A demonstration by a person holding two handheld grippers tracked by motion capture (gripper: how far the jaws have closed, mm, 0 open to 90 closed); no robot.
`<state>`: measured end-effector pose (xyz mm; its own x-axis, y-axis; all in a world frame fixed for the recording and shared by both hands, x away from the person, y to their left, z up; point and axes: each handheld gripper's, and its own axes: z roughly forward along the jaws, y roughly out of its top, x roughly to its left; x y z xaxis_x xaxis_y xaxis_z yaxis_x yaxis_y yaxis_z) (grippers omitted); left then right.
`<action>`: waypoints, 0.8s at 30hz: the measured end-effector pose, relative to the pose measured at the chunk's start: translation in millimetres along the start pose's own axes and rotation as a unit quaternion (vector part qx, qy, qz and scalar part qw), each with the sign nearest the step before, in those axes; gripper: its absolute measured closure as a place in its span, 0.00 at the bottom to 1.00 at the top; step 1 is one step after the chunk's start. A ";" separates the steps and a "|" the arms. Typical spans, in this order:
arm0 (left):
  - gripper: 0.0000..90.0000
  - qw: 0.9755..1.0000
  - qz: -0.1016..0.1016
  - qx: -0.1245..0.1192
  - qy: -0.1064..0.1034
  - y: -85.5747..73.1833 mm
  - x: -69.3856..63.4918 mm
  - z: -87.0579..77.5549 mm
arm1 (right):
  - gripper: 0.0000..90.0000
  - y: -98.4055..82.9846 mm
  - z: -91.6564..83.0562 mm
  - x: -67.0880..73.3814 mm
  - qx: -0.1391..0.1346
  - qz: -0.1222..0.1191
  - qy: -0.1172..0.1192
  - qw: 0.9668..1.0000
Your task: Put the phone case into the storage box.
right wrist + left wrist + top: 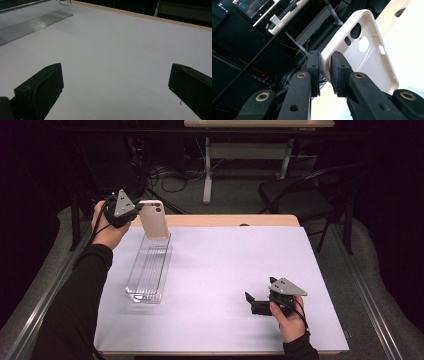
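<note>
A cream phone case [153, 219] hangs upright over the far end of a clear plastic tray [148, 270] at the table's left. My left gripper [135, 212] is shut on the case's left edge, held up by the person's left hand. In the left gripper view the two black pads [338, 71] pinch the rim of the phone case [372, 57], whose hollow inside and camera cutouts face the camera. My right gripper [251, 301] rests low near the table's front right, jaws open and pointing left. In the right gripper view its fingertips [45, 85] stand wide apart over bare white table.
The tray is long and narrow, ribbed on its floor, and shows at the upper left of the right gripper view as the clear tray [30, 25]. The white table [225, 270] has a wooden far edge. A chair [295, 195] and a desk stand beyond it.
</note>
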<state>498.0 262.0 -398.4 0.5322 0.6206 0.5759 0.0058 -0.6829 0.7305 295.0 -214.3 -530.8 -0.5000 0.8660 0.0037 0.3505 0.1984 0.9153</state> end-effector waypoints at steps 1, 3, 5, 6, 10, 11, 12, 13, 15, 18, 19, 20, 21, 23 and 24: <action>0.88 1.000 0.001 0.000 0.000 -0.7 0.1 0.8 | 0.00 -0.4 0.7 0.3 -0.001 0.000 0.001 1.000; 0.88 1.000 0.005 0.001 0.002 -2.2 0.6 2.9 | 0.00 -0.7 0.9 0.9 0.001 0.002 0.000 1.000; 0.88 1.000 0.003 -0.001 0.005 -3.8 0.6 4.7 | 0.00 -0.9 1.2 1.0 0.002 0.001 0.000 1.000; 0.88 1.000 0.005 -0.003 0.006 -4.9 0.7 5.5 | 0.00 -0.8 1.0 1.0 0.002 0.002 0.000 1.000; 0.88 1.000 0.007 0.002 -0.003 -9.4 -1.9 10.6 | 0.00 -0.8 0.7 0.4 0.004 0.004 0.001 1.000; 0.88 1.000 0.010 0.006 -0.004 -10.4 -2.8 11.8 | 0.00 -1.0 0.8 0.4 0.004 0.004 0.001 1.000; 0.88 1.000 0.011 0.005 -0.003 -11.6 -3.5 12.9 | 0.00 -1.0 0.6 0.0 0.005 0.003 0.001 1.000; 0.88 1.000 0.009 0.003 -0.004 -12.7 -4.3 13.7 | 0.00 -1.1 0.7 0.1 0.005 0.004 0.002 1.000; 0.88 1.000 0.007 0.002 -0.003 -16.2 -6.7 16.3 | 0.00 -1.3 0.9 -0.1 0.005 0.004 0.002 1.000; 0.88 1.000 0.010 0.007 -0.002 -20.8 -9.7 19.4 | 0.00 -1.7 1.5 -0.6 0.002 0.004 0.002 1.000; 0.88 1.000 0.006 0.006 -0.003 -22.3 -10.9 20.3 | 0.00 -1.8 1.7 -0.7 0.003 0.004 0.002 1.000; 0.88 1.000 0.008 0.006 -0.002 -24.0 -11.9 21.5 | 0.00 -1.8 1.8 -0.7 0.004 0.005 0.002 1.000; 0.88 1.000 0.006 0.005 -0.002 -25.1 -12.9 22.1 | 0.00 -1.9 1.9 -0.7 0.006 0.004 0.002 1.000; 0.88 1.000 0.003 0.006 -0.001 -27.8 -14.7 23.7 | 0.00 -2.3 2.3 -0.3 0.008 0.005 0.003 1.000; 0.88 1.000 0.005 0.005 0.000 -29.3 -15.7 24.6 | 0.00 -2.2 2.1 -0.5 0.011 0.003 0.004 1.000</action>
<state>510.3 262.8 -437.8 0.5317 0.6139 0.5835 0.0090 -0.6930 0.7209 296.1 -214.2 -533.6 -0.5039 0.8637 0.0126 0.3702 0.2028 0.9065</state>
